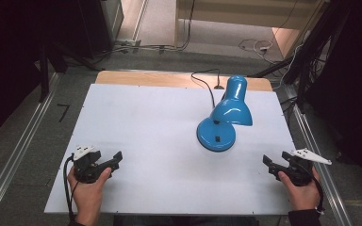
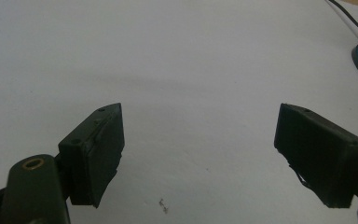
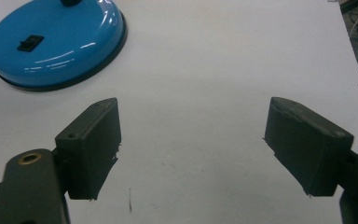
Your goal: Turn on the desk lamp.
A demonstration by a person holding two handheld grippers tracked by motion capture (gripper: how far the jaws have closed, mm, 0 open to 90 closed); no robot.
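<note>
Both tongs were held apart and empty: left tongs [image 1: 118, 161] at lower left of the high view, right tongs [image 1: 267, 164] at lower right. Between them, toward upper centre-right of the bench [image 1: 146, 122], the blue lamp [image 1: 224, 117] was seen, nearer the right tongs.

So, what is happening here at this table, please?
A person sits at a white table and holds a gripper in each hand. The left gripper and the right gripper rest near the front edge, both with jaws wide open and nothing between them. A blue desk lamp stands toward the back right, its shade bent down over its round base, its black cord running off the far edge. Neither gripper touches the lamp; the right one is the nearer.
</note>
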